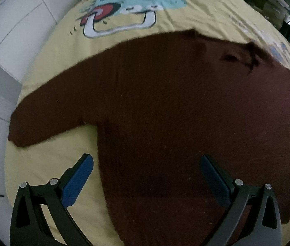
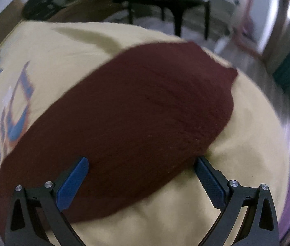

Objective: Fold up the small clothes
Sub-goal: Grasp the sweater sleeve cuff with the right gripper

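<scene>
Your left claw point(image 1: 146, 181) stands wide open and holds nothing. The sweater point(image 1: 175, 112) lies flat on the bed point(image 1: 48, 160) directly ahead of it, body running forward from the claw, hem nearest, collar farthest. One sleeve point(image 1: 48, 110) runs out to the claw's left. The left pad sits over bare sheet, the right pad over knit; whether either touches cloth cannot be told.

Your right claw point(image 2: 142, 181) is likewise fully open and empty. The other sleeve point(image 2: 134, 119) passes between its pads, long axis slanting from near left to far right, cuff ahead and to the right. In my judgement the right claw is nearer a sleeve grasp.

The right view is blurred. The sweater's right flank is cut off in the left view.
</scene>
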Demonstrator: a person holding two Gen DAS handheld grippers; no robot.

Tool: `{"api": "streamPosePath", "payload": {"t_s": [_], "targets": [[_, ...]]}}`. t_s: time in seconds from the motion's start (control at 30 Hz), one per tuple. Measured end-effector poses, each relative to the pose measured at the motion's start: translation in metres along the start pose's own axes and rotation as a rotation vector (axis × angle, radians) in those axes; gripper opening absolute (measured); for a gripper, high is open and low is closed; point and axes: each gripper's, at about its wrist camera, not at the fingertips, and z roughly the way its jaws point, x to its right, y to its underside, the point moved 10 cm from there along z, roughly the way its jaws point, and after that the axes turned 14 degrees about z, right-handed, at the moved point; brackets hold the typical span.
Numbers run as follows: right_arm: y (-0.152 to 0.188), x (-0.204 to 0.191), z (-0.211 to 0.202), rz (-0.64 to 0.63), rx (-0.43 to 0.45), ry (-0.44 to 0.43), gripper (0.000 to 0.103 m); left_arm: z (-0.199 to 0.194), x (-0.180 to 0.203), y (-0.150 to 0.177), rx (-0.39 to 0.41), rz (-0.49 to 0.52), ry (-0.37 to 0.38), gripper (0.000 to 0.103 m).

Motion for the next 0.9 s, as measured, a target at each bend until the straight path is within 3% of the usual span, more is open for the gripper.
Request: {"api": "streamPosePath", "payload": {"t_s": [0.17, 0.27, 0.33, 0.4, 0.67, 0.9], "targets": [[-0.014, -0.001, 0.015, 0.011, -0.013, 0.009, 0.099, 0.009, -0.006, 0.004, -0.016, -0.01, 0.005, 0.102], [-0.025, -0.01, 0.015, -0.008, -0.011, -0.005, 0.069, 0.009, -0.01, 0.004, -0.011, -0.016, -0.004, 0.102], [-0.031, -0.012, 0.012, -0.002, -0.01, -0.01, 0.033, 0.01, -0.015, 0.004, -0.008, -0.022, -0.019, 0.102], [-0.036, -0.017, 0.008, -0.014, -0.002, -0.023, 0.02, 0.011, -0.017, 0.007, -0.011, -0.024, -0.027, 0.102], [-0.017, -0.078, -0.057, -0.232, 0.104, -0.137, 0.013, 0.011, -0.017, 0.009, -0.001, -0.02, -0.02, 0.102], [0.046, -0.166, -0.13, -0.442, 0.127, -0.243, 0.012, 0.003, -0.017, 0.004, 0.037, -0.033, 0.017, 0.102]]}}
